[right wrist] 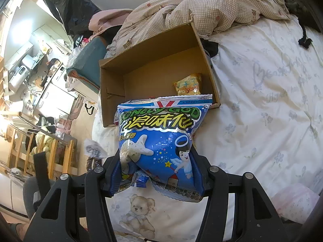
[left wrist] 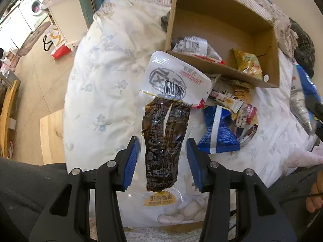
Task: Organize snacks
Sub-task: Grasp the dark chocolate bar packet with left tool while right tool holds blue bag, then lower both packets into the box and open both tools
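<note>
The left gripper [left wrist: 162,161] clamps a clear vacuum pouch of dark braised food [left wrist: 167,129] by its lower half, lifted off the bed so it can be carried to the box. The right gripper [right wrist: 156,171] grasps a blue puffed-snack bag [right wrist: 161,141], bottom pinched, top towards the cardboard box [right wrist: 113,76]. More packets [left wrist: 232,109] lie loose by the box's near wall; a yellow packet [right wrist: 188,84] sits inside. All rest on a floral white quilt [right wrist: 262,100], bedroom clutter and a washing machine [left wrist: 34,8] beyond.

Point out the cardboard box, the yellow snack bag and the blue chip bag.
cardboard box [right wrist: 113,80]: right wrist view, left wall.
yellow snack bag [right wrist: 188,84]: right wrist view, front.
blue chip bag [right wrist: 159,139]: right wrist view, front.
</note>
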{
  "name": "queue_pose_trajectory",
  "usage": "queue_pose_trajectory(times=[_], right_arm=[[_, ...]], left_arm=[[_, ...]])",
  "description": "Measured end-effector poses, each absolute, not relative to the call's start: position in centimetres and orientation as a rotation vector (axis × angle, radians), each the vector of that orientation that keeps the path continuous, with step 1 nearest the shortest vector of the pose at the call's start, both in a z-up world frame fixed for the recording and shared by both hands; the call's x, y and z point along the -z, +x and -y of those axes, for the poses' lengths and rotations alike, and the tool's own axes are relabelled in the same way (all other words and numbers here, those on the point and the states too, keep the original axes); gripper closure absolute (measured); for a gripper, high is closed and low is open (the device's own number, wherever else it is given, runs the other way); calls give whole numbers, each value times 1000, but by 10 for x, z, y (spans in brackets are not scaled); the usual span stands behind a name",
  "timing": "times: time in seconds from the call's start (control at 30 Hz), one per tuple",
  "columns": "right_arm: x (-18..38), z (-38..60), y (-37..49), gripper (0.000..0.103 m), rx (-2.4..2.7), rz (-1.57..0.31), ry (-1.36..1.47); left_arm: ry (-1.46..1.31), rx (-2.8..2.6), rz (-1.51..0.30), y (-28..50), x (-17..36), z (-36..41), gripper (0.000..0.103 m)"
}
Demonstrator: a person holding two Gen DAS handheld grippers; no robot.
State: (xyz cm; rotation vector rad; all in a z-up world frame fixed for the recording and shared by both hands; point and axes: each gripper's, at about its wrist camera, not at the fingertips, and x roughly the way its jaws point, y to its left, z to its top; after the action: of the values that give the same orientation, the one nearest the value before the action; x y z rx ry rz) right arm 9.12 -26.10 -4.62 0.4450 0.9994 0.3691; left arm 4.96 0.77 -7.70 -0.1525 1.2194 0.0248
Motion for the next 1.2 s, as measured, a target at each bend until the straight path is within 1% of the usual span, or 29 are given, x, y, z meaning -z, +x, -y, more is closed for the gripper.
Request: queue_pose_trajectory(times=[0.13, 0.3, 0.37, 0.5, 0.63, 0.93, 1.2], right_arm=[[43, 261, 87, 44, -374, -988, 452], [30, 261, 89, 44, -375, -936, 423], [24, 261, 92, 44, -377, -911, 409], [15, 269, 102, 44, -357, -864, 424], [16, 271, 115, 44, -343, -863, 442], [26, 269, 160, 44, -296, -886, 445], [42, 253, 202, 44, -297, -923, 411]], left_arm=[[-174, -14, -1185, 50, 60, -13, 60], [-119, 1, -1081, 55, 33, -10, 60], [-86, 5, -1041, 65, 21, -7, 60], [-105, 31, -1017, 89, 7, -4, 60], [-99, 50, -987, 117, -4, 4, 60], [-112, 94, -1003, 182, 0, 20, 60], [-115, 120, -1023, 223, 28, 30, 59]])
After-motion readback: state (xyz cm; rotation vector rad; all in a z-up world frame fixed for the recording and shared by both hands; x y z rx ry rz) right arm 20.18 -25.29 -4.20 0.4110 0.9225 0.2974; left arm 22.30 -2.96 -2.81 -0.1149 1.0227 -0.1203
